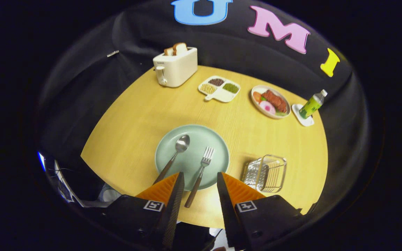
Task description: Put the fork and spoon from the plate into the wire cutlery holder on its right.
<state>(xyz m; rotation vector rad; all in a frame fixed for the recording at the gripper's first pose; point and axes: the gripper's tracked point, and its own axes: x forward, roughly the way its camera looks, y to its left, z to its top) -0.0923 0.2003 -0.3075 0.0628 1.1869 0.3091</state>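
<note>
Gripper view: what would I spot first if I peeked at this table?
Probably the green plate just ahead of the open gripper, with a spoon and a fork lying on it; the fork's handle reaches back between the fingers. A wire holder stands right of the plate. Far back, a white toaster holds bread.

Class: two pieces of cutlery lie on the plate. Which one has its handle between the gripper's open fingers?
The fork: its handle runs off the plate into the gap of the open gripper. The spoon lies left, its handle meeting the left finger.
</note>
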